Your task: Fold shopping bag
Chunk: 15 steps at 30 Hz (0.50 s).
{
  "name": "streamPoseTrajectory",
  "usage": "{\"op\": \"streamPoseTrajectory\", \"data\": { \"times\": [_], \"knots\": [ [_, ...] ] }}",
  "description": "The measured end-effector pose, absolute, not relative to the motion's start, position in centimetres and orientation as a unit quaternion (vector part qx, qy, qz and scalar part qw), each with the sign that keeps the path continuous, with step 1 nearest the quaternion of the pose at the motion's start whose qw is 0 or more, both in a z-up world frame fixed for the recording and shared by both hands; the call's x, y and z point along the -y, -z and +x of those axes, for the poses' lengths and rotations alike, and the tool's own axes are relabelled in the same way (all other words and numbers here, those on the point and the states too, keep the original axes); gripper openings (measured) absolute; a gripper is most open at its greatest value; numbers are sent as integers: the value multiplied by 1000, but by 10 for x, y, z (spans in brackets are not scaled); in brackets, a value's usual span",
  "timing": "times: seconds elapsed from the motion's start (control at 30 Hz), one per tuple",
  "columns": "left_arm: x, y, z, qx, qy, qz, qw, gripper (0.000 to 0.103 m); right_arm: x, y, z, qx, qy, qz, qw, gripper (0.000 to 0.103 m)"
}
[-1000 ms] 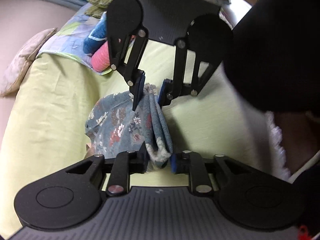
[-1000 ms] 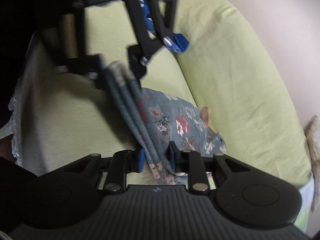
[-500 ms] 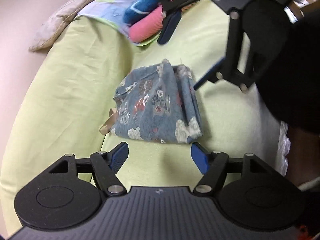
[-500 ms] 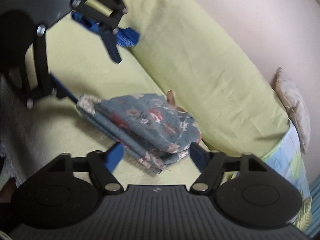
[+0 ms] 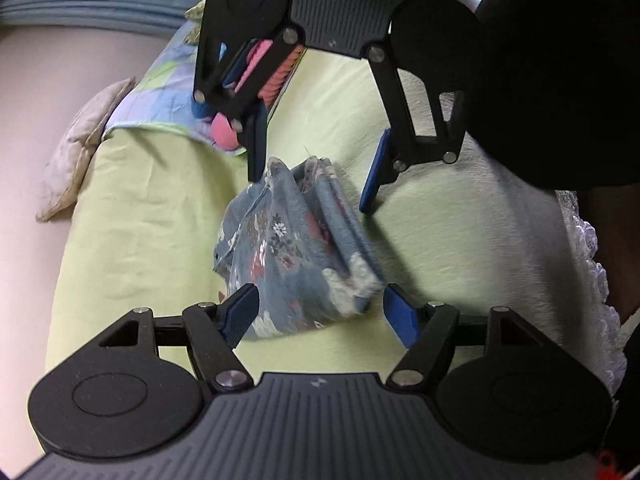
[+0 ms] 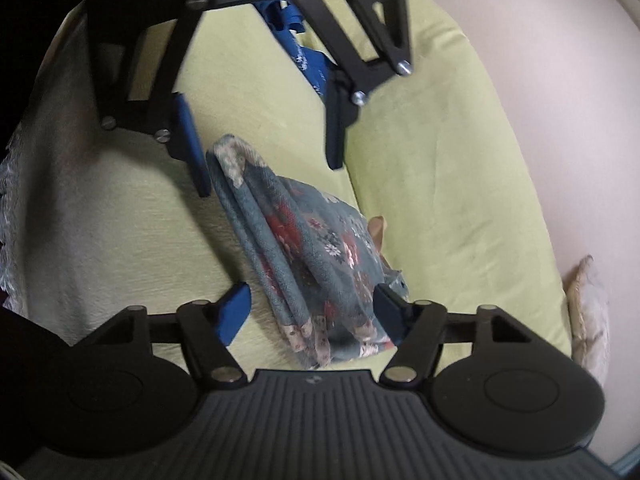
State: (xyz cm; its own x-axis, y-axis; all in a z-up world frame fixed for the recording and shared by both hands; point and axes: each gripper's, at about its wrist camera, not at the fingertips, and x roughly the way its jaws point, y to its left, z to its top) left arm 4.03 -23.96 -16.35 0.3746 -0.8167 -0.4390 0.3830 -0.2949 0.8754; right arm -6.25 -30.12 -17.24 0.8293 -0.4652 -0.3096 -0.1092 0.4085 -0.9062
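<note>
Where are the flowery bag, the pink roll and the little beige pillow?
flowery bag [image 5: 292,248]: left wrist view, middle of its top panel.
pink roll [image 5: 224,132]: left wrist view, rounded near end.
beige pillow [image 5: 76,152]: left wrist view, middle of its face.

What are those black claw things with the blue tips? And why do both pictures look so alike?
They are two grabbing tools that a person holds, one in each hand. Each has a little camera looking out along its fingers. In the left wrist picture, the left gripper is at the bottom and the right gripper faces it. The right wrist picture shows the same from the other side. Between them, a folded flowery shopping bag lies on a yellow-green sofa. Both grippers are open, so nothing is held.
</note>
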Motion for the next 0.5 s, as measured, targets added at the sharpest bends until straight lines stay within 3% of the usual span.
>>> {"op": "streamPoseTrajectory", "data": {
  "times": [0.07, 0.2, 0.3, 0.5],
  "knots": [
    [244, 162, 45, 173, 546, 604, 553, 60, 305, 175, -60, -275, 102, -536, 791, 36],
    [247, 153, 51, 132, 590, 598, 526, 37, 311, 172, -65, -280, 65, -518, 805, 24],
    [252, 138, 62, 77, 623, 565, 536, 34, 328, 154, -68, -298, 31, -452, 840, 21],
    [285, 89, 125, -176, 689, 386, 588, 33, 402, 94, -53, -372, -61, -191, 906, 21]
  ]
}}
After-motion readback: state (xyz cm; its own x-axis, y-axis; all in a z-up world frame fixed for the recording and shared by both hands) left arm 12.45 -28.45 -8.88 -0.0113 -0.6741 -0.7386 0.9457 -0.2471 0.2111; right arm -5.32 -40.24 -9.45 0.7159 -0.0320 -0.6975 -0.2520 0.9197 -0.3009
